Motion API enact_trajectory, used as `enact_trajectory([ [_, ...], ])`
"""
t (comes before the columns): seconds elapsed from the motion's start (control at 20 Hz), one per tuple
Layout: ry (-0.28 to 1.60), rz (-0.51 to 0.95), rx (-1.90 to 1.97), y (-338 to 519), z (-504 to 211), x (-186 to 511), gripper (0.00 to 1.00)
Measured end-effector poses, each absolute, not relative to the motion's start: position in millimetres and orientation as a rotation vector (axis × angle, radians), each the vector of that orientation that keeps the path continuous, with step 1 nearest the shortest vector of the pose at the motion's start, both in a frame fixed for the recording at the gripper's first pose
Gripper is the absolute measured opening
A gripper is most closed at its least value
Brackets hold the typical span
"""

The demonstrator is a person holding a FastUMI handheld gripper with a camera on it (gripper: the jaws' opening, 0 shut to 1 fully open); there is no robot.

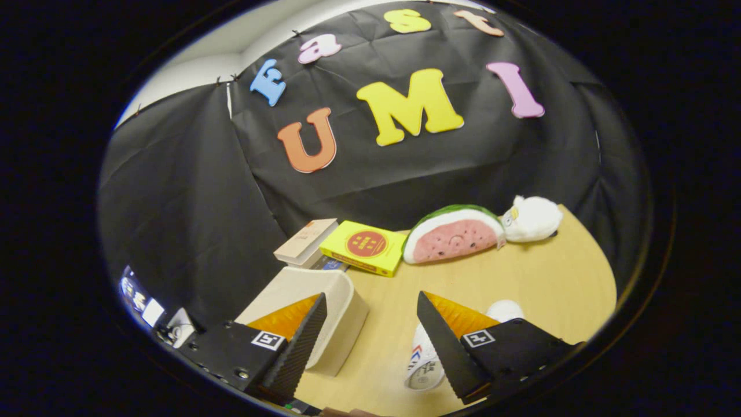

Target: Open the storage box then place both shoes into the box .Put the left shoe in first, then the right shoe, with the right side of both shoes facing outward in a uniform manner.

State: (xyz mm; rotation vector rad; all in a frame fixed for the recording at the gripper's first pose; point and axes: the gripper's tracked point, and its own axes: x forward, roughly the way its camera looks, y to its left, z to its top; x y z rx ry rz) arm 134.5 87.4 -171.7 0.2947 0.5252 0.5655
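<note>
One storage box (pixel 324 313), one shoe (pixel 428 359), tongs (pixel 370 324) spread apart, empty.

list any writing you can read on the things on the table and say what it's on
None reads clearly.
yellow box: red round print, too blurred.
book: cover lettering too small.
shoe: red and blue marks, blurred.
gripper, open, fingers apart over the table: square coded markers, no words.
</note>
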Motion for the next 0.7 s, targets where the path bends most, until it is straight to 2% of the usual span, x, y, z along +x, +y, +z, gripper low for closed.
enact_trajectory([
  [0.2, 0.702, 0.696, 0.418, 119.5, -205.4, 152.6, 0.95],
  [0.45, 0.905, 0.980, 0.602, 168.7, -227.5, 155.4, 0.95],
  [0.7, 1.084, 1.175, 0.763, 192.8, -249.2, 158.4, 0.95],
])
